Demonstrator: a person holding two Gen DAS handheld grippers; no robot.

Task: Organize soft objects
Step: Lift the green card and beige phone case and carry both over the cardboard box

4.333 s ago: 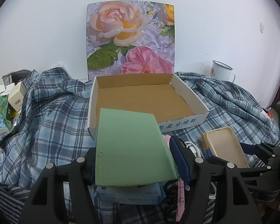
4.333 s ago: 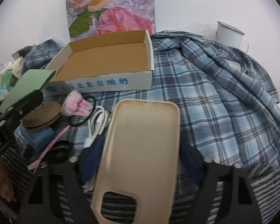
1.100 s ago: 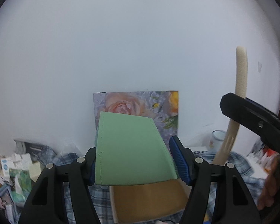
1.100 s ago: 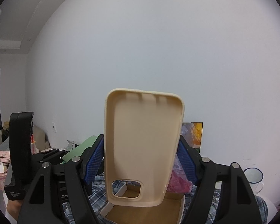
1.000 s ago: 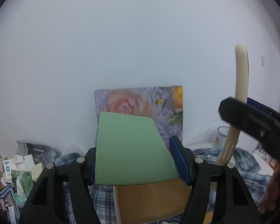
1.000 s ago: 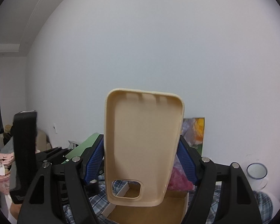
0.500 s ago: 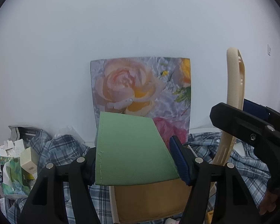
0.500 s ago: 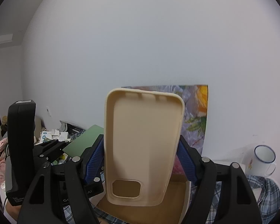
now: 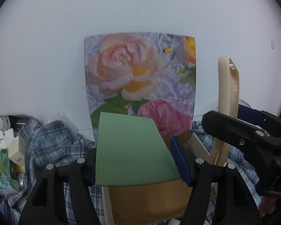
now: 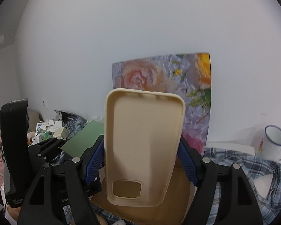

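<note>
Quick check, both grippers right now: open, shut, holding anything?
Left gripper: shut on the green card holder, above the cardboard box.
Right gripper: shut on the beige phone case.

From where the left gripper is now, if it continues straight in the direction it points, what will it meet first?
Most likely the open cardboard box, directly below and ahead of the left gripper, which grips a green pouch. The floral board stands behind it. Depth is uncertain.

Surface draped in blue plaid cloth (image 9: 52, 140)
An open cardboard box (image 9: 146, 202), an enamel mug (image 10: 274, 142) and small cartons (image 9: 17, 152) are carried on it.
</note>
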